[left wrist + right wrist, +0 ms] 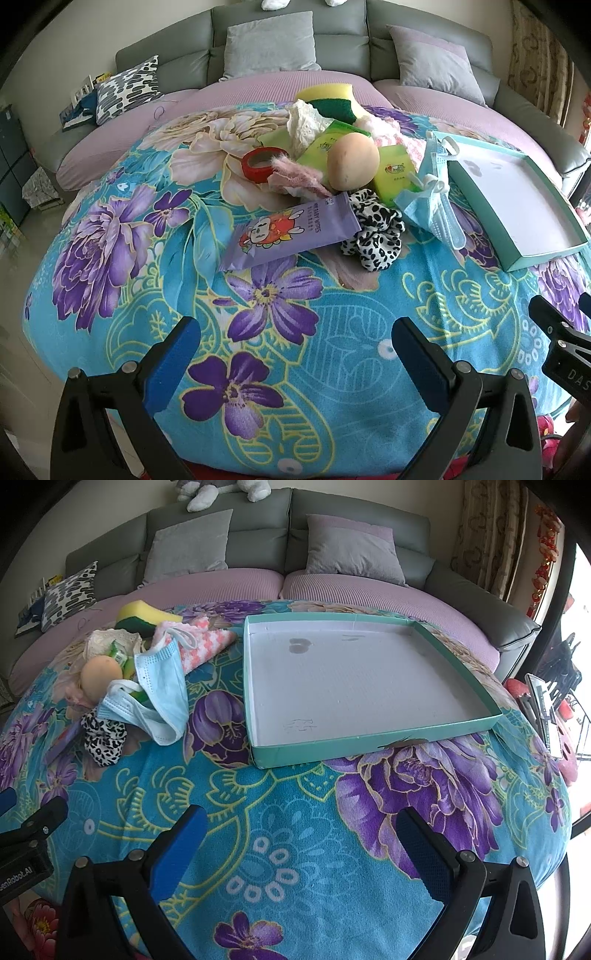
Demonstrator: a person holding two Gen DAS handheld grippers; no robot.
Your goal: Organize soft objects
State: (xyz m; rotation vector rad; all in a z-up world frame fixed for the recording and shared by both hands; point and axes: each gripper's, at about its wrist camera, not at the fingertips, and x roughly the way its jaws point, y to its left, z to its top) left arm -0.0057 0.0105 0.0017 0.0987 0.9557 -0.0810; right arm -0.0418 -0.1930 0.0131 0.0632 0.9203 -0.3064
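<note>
A heap of soft things lies on the floral blanket (295,314): a purple baby-wipes pack (291,230), a leopard scrunchie (373,232), a tan squishy ball (352,160), blue face masks (424,192), a yellow-green sponge (330,98), green tissue packs (393,173), red tape (264,164) and pink fluffy cloth (299,179). The teal shallow box (369,738) with a white bottom holds nothing and sits right of the heap. My left gripper (295,343) hangs open near the blanket's front, short of the wipes. My right gripper (301,834) is open in front of the box.
A grey sofa (258,535) with purple seat covers and grey cushions (351,550) runs behind the blanket. A patterned pillow (127,88) lies at the far left. A curtain (491,535) and red ornaments (546,546) are at the right. Plush toys (207,494) sit atop the sofa back.
</note>
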